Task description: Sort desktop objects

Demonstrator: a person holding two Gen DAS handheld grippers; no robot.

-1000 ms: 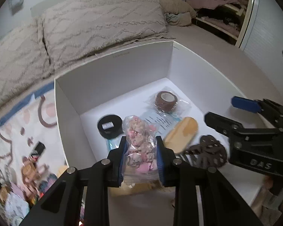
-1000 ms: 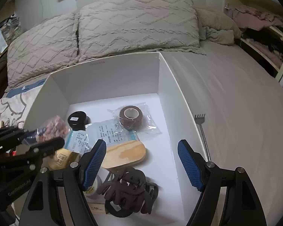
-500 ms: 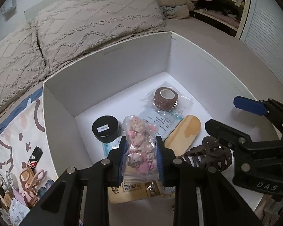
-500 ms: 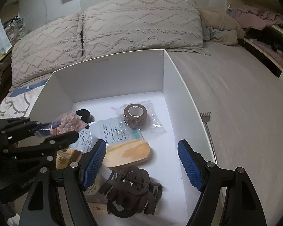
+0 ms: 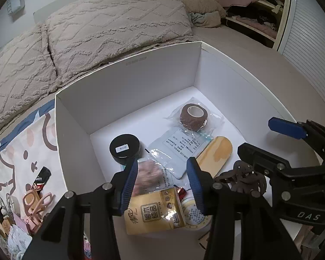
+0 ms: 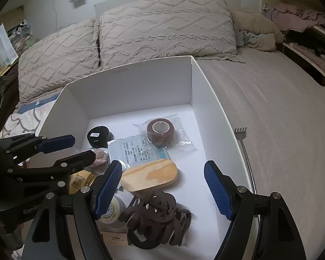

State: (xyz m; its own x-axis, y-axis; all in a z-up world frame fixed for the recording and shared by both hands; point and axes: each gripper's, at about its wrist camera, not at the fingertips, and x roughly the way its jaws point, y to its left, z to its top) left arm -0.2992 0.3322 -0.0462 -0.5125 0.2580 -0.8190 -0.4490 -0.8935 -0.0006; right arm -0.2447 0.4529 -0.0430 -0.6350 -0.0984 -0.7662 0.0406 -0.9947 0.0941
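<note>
Here the left gripper (image 5: 162, 179) hangs over the near left corner of the white cardboard box (image 5: 130, 86) – its blue-padded jaws have just been opening, and the clear bag of pink sweets (image 5: 148, 173) lies blurred between them, no longer pinched. It rests against the yellow foil packet (image 5: 153, 212), beside the black round tin (image 5: 124, 149). The right gripper (image 6: 162, 186) hovers with jaws spread, empty, above the oval wooden brush (image 6: 149, 176) and brown hair claw (image 6: 156, 216).

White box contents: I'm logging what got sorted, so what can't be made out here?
- Pink-filled bag: motion-blurred in left wrist view; contents unreadable.
- Round label: right wrist view, half covered by the right gripper finger.
- Black jar sticker: too small.
</note>
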